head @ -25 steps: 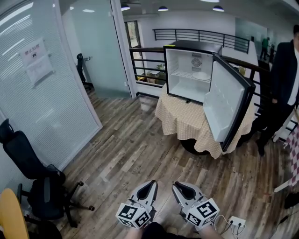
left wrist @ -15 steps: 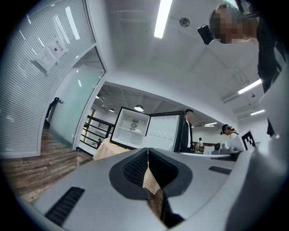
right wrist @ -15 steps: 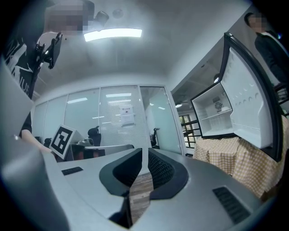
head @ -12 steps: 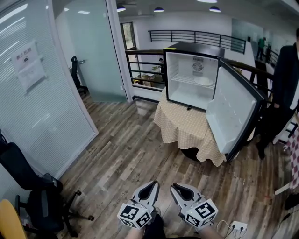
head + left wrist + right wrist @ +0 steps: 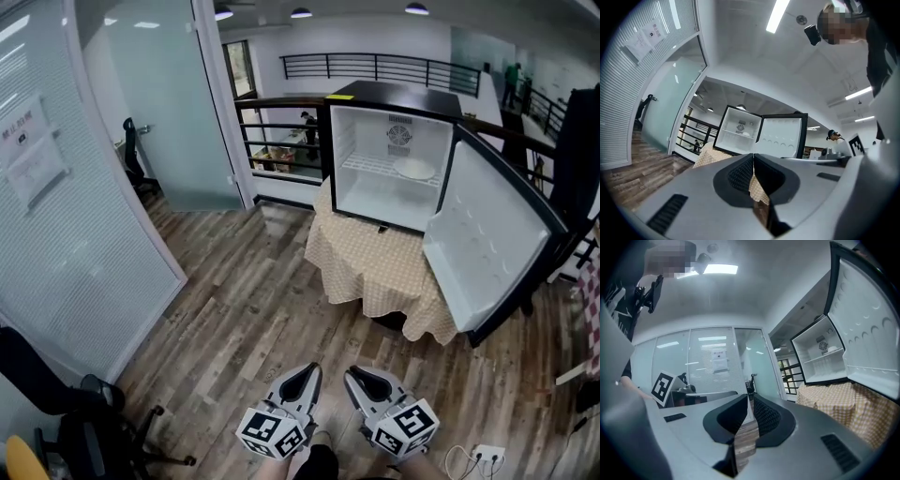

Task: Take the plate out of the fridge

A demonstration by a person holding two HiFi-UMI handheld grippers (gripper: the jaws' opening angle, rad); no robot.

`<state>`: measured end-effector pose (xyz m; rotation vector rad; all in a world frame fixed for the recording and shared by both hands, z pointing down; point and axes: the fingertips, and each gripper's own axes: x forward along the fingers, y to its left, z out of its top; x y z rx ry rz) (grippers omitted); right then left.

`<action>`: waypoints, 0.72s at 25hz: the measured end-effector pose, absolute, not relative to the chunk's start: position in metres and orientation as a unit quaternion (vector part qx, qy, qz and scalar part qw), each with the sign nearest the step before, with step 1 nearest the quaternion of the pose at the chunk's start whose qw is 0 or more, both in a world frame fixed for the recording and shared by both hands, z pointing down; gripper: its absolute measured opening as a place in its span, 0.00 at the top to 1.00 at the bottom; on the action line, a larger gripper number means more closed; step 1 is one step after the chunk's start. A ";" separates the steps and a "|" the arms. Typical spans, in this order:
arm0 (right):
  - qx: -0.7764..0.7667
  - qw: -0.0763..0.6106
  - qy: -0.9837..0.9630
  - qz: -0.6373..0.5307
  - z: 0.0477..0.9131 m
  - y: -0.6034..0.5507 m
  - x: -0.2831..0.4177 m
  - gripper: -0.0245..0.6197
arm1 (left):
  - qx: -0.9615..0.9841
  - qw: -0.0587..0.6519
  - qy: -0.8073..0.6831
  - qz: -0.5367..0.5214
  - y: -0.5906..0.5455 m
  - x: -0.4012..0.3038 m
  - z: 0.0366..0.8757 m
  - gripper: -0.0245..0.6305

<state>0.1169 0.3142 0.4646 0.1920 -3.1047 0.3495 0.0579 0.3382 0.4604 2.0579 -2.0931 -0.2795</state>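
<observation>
The round white plate lies on the wire shelf in the small black fridge with a white inside, toward the shelf's right end. The fridge's door stands swung open to the right. The fridge sits on a round worktop draped in a beige checked cloth, at the far side of the room.

The plate is well apart from your fingers. Both grippers sit near you at the bottom of the head view, low over the wood-plank floor, just beside each other and pointing toward the fridge. Your left gripper has its fingers drawn together with nothing between them. In its own view the tips meet, and the plate shows small in the open fridge beyond. Your right gripper is likewise closed and empty, leaving only a thin slit at the tips. In the right gripper view the plate sits far off to the right.

A person in dark clothes stands at the far right, behind the open door.
</observation>
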 end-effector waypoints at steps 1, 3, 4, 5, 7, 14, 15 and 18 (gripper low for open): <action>0.065 0.007 -0.991 0.114 0.466 0.310 0.111 0.87 | 0.698 0.098 -0.703 -0.093 0.333 0.053 0.461 0.95; 0.072 0.009 -0.990 0.117 0.468 0.303 0.099 0.87 | 0.704 0.100 -0.697 -0.093 0.322 0.043 0.461 0.95; 0.076 0.010 -0.990 0.117 0.468 0.299 0.093 0.87 | 0.708 0.100 -0.693 -0.093 0.317 0.037 0.461 0.95; 0.080 0.010 -0.990 0.118 0.468 0.295 0.087 0.87 | 0.711 0.100 -0.690 -0.093 0.311 0.032 0.460 0.95; 0.087 0.009 -0.989 0.118 0.469 0.286 0.075 0.87 | 0.717 0.100 -0.683 -0.094 0.302 0.021 0.460 0.95; 0.117 -0.002 -0.986 0.118 0.467 0.257 0.039 0.87 | 0.732 0.102 -0.667 -0.093 0.274 -0.014 0.463 0.95; 0.122 -0.004 -0.985 0.120 0.467 0.254 0.036 0.87 | 0.735 0.102 -0.664 -0.093 0.271 -0.017 0.464 0.95; 0.132 -0.003 -0.984 0.121 0.468 0.247 0.030 0.87 | 0.739 0.105 -0.659 -0.096 0.263 -0.024 0.465 0.95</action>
